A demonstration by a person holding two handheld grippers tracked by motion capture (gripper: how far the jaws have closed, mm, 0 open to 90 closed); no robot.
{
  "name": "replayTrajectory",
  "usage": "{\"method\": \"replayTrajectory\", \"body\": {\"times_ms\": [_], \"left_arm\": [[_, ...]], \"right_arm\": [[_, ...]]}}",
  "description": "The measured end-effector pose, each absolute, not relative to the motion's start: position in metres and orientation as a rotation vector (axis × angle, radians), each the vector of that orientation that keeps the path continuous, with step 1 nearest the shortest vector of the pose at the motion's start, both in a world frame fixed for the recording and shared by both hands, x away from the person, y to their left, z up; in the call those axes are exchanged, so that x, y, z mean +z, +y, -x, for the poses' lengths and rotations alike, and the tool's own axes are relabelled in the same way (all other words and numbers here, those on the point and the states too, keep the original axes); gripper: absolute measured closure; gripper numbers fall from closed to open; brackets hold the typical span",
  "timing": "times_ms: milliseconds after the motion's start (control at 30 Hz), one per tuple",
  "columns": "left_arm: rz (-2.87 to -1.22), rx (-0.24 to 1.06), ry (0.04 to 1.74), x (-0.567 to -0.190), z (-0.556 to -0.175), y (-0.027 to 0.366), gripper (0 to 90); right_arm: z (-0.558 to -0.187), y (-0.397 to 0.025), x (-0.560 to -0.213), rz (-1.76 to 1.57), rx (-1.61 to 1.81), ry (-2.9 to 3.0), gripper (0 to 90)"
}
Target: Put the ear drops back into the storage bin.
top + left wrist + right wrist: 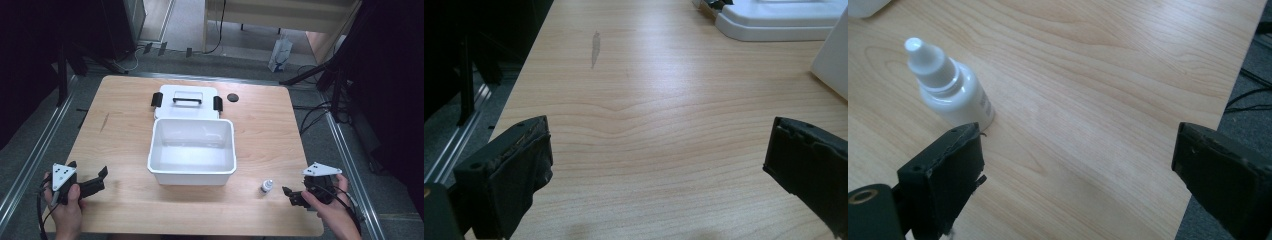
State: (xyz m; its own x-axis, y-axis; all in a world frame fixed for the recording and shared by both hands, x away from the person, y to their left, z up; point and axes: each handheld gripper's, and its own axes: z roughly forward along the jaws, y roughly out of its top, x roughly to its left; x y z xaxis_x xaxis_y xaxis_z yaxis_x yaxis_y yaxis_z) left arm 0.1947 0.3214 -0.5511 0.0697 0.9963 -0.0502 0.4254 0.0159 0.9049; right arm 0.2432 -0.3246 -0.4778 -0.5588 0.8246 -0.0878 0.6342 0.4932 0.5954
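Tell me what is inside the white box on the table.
The white box stands open and looks empty: its bare white floor and inner walls show from the high view. The near wall hides a strip of the floor just behind it. Its lid lies behind it.

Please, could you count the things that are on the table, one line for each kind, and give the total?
White open box: 1
White lid with black handle and clips: 1
Small white dropper bottle: 1
Small black round thing: 1
Total: 4

The left gripper and the right gripper are held at the near edge, both open and holding nothing, and are not counted.
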Motion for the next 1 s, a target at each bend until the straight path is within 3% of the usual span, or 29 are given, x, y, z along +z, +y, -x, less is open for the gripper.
{"method": "replayTrajectory", "body": {"times_ms": [133,233,767,1000], "left_arm": [[-1.532,0.884,1.475,-0.551,-0.195,0.321,0.0],[-1.531,0.883,1.476,-0.551,-0.195,0.322,0.0],[-1.532,0.880,1.476,-0.551,-0.195,0.322,0.0],[-1.533,0.878,1.476,-0.551,-0.195,0.322,0.0]], "right_arm": [[-0.247,-0.319,-0.471,-1.160,0.691,2.440,7.2],[-0.249,-0.314,-0.465,-1.101,0.650,2.473,13.7],[-0.257,-0.285,-0.449,-0.884,0.515,2.719,17.8],[-0.261,-0.269,-0.447,-0.815,0.416,2.764,28.5]]}}
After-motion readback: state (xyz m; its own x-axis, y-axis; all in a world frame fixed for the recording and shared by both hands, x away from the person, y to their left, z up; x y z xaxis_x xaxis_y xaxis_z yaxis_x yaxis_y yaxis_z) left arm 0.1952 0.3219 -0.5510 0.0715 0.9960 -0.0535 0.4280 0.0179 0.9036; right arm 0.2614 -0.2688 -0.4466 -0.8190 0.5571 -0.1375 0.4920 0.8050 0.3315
